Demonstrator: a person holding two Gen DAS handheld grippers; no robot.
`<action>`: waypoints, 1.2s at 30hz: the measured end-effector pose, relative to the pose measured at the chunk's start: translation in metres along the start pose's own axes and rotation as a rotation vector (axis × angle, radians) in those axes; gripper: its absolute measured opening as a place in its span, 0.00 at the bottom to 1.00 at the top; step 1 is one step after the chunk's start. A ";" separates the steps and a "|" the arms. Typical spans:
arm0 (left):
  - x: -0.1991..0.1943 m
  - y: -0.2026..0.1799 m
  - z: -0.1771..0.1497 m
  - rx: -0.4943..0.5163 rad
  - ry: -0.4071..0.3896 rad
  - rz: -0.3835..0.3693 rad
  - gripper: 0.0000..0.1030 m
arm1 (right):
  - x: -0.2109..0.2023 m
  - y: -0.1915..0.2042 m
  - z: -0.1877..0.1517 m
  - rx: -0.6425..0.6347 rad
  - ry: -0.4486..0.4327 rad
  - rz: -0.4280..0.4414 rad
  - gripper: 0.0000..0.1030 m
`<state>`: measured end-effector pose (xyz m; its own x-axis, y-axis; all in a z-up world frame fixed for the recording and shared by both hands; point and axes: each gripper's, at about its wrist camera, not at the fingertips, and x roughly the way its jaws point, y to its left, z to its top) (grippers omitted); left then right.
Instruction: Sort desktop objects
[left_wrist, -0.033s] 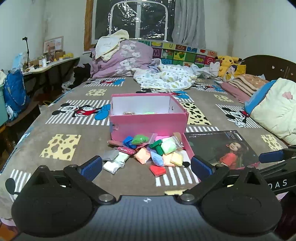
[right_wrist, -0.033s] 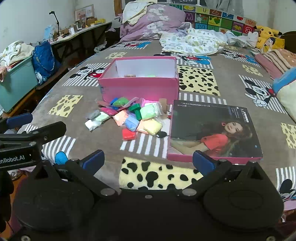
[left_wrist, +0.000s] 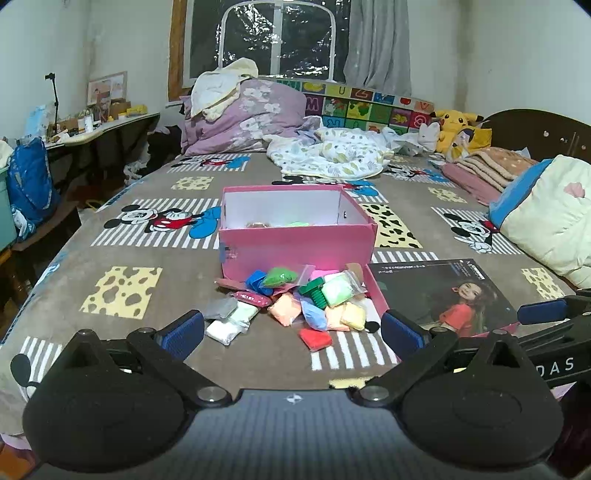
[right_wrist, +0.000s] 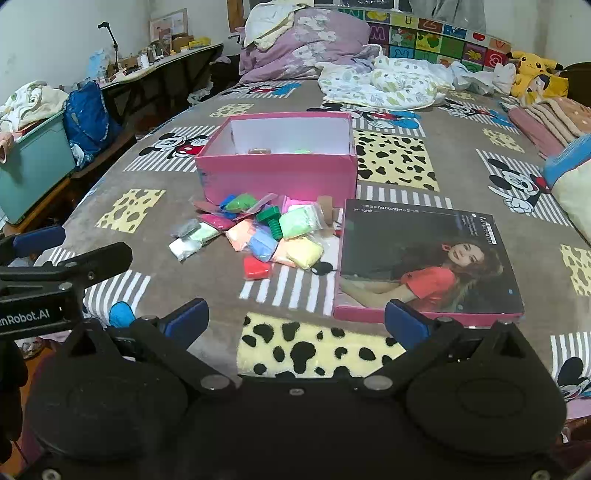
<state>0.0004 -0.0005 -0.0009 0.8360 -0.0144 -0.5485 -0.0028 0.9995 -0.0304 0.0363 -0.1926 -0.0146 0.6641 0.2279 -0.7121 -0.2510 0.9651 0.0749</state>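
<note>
Many small clay packets (right_wrist: 258, 236) heaped on the bed (right_wrist: 303, 295) just before the open pink box (right_wrist: 277, 173), a few already inside; lid (right_wrist: 424, 258) beside. Left gripper (left_wrist: 291, 328) and right gripper (right_wrist: 295, 317) fingers wide, empty, hovering short of the heap, seemingly ready for picking.

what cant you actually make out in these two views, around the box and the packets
- Pink box contents: both views, near wall hides all but two slivers.
- Lower packets in the pile: both views, upper packets cover them.
- Print on the box lid: too small.
- Right gripper: left view, edge crops it.
</note>
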 end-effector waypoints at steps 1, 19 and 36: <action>0.001 0.000 0.000 0.000 0.002 0.001 0.99 | 0.001 0.000 0.000 -0.002 0.004 -0.001 1.00; 0.003 -0.004 -0.002 -0.007 0.014 0.011 0.99 | 0.001 0.000 -0.001 -0.007 0.016 0.003 1.00; -0.003 0.000 -0.005 -0.003 0.004 0.017 0.99 | 0.001 -0.001 -0.003 -0.007 0.012 0.004 1.00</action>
<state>-0.0049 -0.0002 -0.0039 0.8335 0.0027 -0.5526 -0.0190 0.9995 -0.0237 0.0350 -0.1937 -0.0174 0.6547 0.2302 -0.7200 -0.2586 0.9632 0.0728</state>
